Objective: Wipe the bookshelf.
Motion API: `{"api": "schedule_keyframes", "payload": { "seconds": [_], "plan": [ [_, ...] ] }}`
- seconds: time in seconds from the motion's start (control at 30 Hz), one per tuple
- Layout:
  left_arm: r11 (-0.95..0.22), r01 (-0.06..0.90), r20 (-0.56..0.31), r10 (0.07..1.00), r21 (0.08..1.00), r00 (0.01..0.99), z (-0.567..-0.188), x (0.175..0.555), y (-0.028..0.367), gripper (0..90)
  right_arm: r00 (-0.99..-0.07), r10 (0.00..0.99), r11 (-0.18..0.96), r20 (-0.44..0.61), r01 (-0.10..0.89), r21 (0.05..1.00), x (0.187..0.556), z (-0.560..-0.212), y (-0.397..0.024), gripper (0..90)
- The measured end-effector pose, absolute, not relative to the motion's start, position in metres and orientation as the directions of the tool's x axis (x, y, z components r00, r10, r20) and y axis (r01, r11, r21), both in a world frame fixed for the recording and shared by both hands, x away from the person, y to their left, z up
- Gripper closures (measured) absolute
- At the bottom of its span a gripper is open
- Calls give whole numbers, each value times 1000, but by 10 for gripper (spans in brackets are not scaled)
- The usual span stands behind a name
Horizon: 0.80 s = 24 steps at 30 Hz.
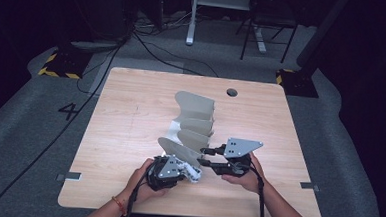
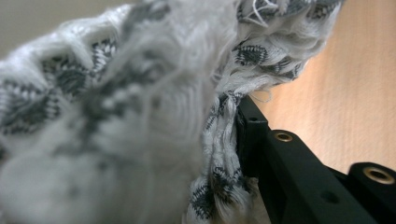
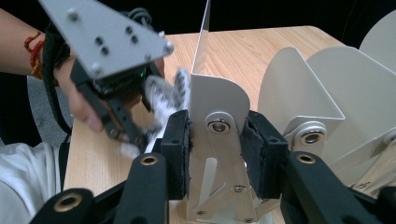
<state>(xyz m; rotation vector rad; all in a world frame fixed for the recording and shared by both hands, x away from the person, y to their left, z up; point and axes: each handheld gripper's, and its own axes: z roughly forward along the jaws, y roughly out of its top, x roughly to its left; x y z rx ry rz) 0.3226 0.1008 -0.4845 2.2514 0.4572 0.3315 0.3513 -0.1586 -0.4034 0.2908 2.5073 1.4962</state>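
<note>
Cloth: one white-and-grey knitted cloth [image 1: 190, 171] sits pinched in your left gripper [image 1: 193, 172], at the near end of the rack.
Rack: one grey metal rack [image 1: 195, 119] with four upright dividers, mid-table [image 1: 131, 110].
Right gripper: your right gripper [image 3: 215, 154] straddles the nearest divider [image 3: 219, 100], jaws spread, pads not pressing.

The metal divider rack [image 1: 194, 123] is standing mid-table, its upright fins blocking any straight pass across the centre. Bare wooden tabletop [image 1: 130, 115] is lying open to its left and right (the far edge too).
</note>
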Motion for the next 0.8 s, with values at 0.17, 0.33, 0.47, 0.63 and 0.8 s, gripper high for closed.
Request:
{"api": "schedule_keyframes", "payload": {
  "seconds": [0.17,0.33,0.47,0.63,0.8],
  "plan": [
    [-601,267,89,496,753,864,-481,329,124,749,-959,275,459,-70,67,886,351,-404,-159,644],
    [-533,273,108,577,801,810,-461,339,152,730,-959,275,460,-74,64,886,351,-404,-159,651],
    [-487,242,110,588,839,801,-449,339,161,730,-960,272,458,-68,67,887,351,-404,-160,652],
    [-454,162,129,544,876,829,-435,334,150,738,-958,278,457,-66,71,887,351,-404,-159,653],
    [-407,85,133,478,910,868,-424,327,132,742,-958,278,458,-66,72,886,351,-404,-159,656]
  ]
}}
